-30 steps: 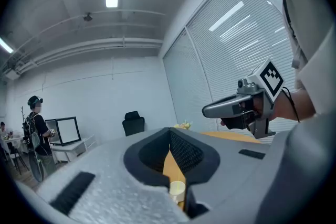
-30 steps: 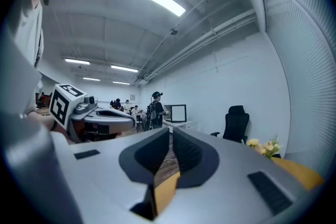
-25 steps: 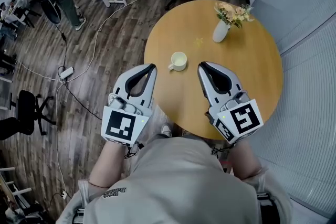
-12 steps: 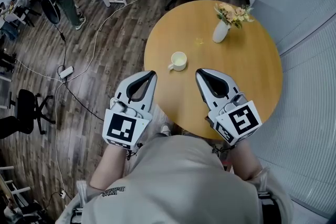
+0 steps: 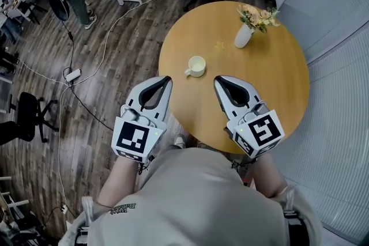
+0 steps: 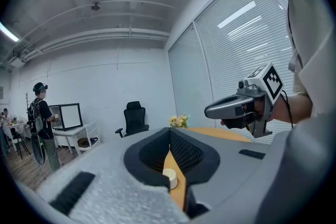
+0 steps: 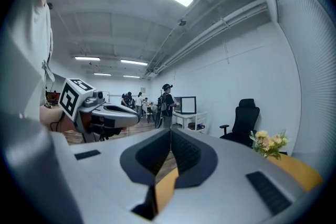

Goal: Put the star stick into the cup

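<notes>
round wooden worktop (image 5: 277,83) mid frame, white cup (image 5: 196,67) near its middle, faint yellow speck up-right of the cup, probably the star stick (image 5: 219,45), sitting left of the flower vase (image 5: 243,35), left claw (image 5: 166,80) and right claw (image 5: 217,80) both pinched together, gripping nothing, below the cup

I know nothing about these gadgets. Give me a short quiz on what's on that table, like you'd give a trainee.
1. Where does the star stick lie? A: on the table, between cup and vase. B: inside the cup. C: inside the vase.
2. True or false: the left gripper and the right gripper are both shut and empty.
3. Fill in: the vase holds ___.
Key: 1 A. 2 true. 3 flowers.
</notes>
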Demonstrator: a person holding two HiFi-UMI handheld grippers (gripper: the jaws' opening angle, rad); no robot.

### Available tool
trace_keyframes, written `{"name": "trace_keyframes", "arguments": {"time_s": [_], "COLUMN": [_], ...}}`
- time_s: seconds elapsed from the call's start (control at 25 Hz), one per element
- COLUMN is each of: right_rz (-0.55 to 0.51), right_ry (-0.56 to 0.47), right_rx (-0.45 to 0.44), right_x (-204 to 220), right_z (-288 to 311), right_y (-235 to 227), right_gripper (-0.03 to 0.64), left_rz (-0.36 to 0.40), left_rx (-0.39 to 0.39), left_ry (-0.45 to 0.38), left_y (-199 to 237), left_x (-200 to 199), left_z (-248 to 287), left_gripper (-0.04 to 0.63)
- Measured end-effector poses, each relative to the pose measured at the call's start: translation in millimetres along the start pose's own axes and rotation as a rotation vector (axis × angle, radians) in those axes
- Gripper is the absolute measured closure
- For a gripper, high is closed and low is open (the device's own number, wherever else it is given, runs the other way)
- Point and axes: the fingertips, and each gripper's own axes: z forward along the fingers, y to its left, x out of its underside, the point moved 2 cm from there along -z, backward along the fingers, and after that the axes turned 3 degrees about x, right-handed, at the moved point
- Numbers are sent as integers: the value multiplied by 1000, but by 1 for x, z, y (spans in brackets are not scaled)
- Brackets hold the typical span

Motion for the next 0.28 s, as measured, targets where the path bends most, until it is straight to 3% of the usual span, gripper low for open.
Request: {"name": "trace_keyframes", "arguments": {"time_s": [0.28], "right_rz": [-6], "right_ry": [-6], "right_rx": [-4], "right_x": [-2], "right_z": [-3], "right_y": [-2], "right_gripper": [586], "left_rz": [11], "left_rx": [10], "left_ry": [-3], "left_y": [-7], "left_x": [-3], "left_z": [3], "left_gripper": [574]}}
